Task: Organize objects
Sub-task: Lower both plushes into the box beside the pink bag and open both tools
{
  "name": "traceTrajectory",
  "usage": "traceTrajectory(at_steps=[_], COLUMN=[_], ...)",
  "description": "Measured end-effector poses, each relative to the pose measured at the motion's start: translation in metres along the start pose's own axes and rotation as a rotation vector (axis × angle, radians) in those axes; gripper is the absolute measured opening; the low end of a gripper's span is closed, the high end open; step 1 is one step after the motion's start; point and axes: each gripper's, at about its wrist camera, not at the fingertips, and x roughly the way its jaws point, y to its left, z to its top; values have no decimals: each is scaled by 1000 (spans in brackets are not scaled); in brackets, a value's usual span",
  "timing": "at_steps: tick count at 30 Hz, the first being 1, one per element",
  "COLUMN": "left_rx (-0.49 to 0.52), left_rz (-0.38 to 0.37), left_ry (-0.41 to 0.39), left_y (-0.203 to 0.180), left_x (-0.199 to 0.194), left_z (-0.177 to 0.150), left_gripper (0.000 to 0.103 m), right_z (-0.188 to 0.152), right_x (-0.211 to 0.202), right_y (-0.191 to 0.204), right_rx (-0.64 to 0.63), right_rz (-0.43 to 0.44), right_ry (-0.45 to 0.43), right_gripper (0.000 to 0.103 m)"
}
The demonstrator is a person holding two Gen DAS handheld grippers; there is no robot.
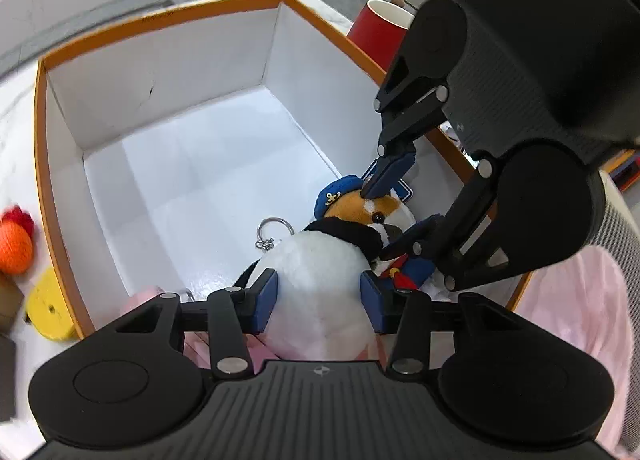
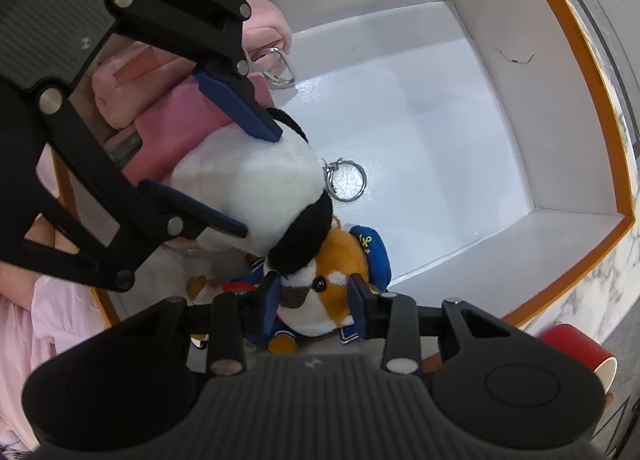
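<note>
Two plush toys gripped inside a white box [image 1: 160, 59]

Left gripper [image 1: 319, 302] clamps the white-and-black plush [image 1: 320, 280]; right gripper [image 2: 314, 306] clamps the sailor-capped orange plush [image 2: 336, 260]. Only the left view shows an orange yarn ball [image 1: 15, 248].

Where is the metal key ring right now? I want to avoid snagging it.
The metal key ring lies on the white floor of the orange-rimmed box, right beside the black-and-white plush, just above the sailor-capped plush in the right wrist view.

Your left gripper [image 1: 318, 302] and right gripper [image 2: 316, 302] are matte black, with ribbed housings bearing a small pale emblem, round caps either side, and silver rivets at the linkage joints. Your fingers [image 1: 266, 302] carry dark blue pads. Your sleeve [image 2: 60, 312] is pale pink.
</note>
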Motion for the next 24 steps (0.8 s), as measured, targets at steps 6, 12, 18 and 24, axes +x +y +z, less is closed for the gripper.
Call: traceTrajectory(at_steps=[6, 12, 18, 24], left_rx=[-48, -34, -53, -34], left_rz=[-71, -24, -8, 28], left_ry=[29, -29, -117, -260], left_y=[0, -9, -16, -20], left_x=[-1, -11, -48, -114], left_z=[-14, -19, -28, -44], left_gripper=[52, 54, 60, 61], right_z=[-4, -8, -8, -6], right_x=[2, -2, -41, -90], right_y=[17, 29, 41, 59], right_rx=[-31, -15, 34, 94], right_rz=[17, -44, -85, -110], right_ry=[41, 38, -37, -157], right_gripper=[39, 43, 50, 50])
